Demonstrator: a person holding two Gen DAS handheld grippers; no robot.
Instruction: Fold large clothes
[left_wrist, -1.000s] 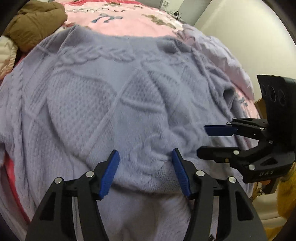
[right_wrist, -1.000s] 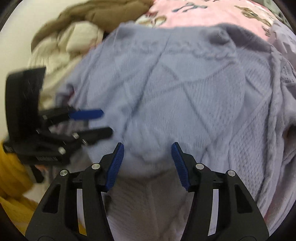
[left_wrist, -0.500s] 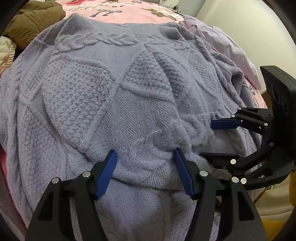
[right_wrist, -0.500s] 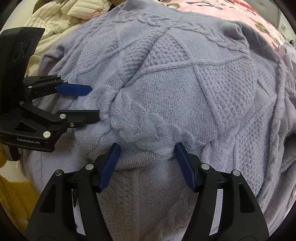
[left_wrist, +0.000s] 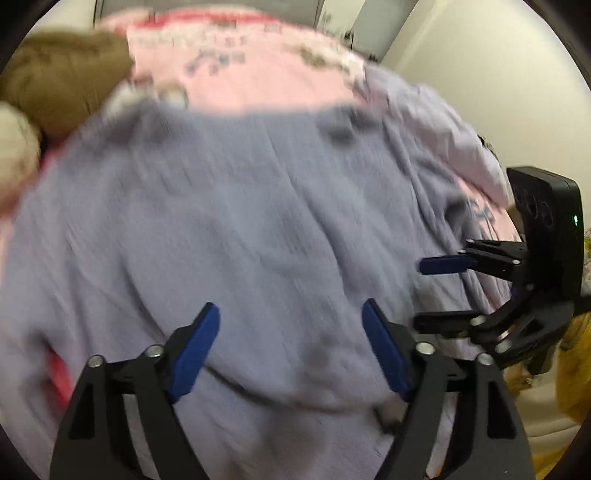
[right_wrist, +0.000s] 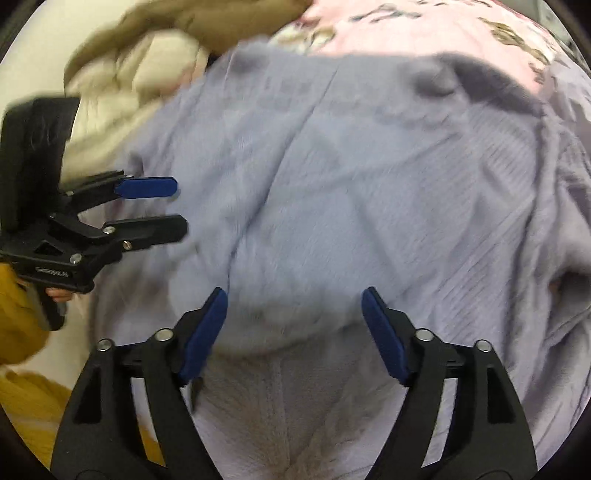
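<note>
A large lavender cable-knit sweater (left_wrist: 240, 229) lies spread over a pink bed and fills both views; it also shows in the right wrist view (right_wrist: 369, 192). Both views are motion-blurred. My left gripper (left_wrist: 290, 347) is open and empty, above the sweater's folded near edge. My right gripper (right_wrist: 293, 332) is open and empty above the same edge. Each gripper shows in the other's view: the right one (left_wrist: 432, 291) at the right side, the left one (right_wrist: 173, 210) at the left side, both with jaws apart.
A pink printed bedspread (left_wrist: 258, 70) lies beyond the sweater. A brown garment (left_wrist: 55, 81) and a cream quilted one (right_wrist: 122, 96) are piled at the far left. Yellow fabric (right_wrist: 22, 362) is at the near left. A pale wall (left_wrist: 480, 55) stands at the right.
Both grippers have pulled back and up from the sweater's edge. Half a second ago the fold sat between the open jaws; now they are clear of it and more bed shows.
</note>
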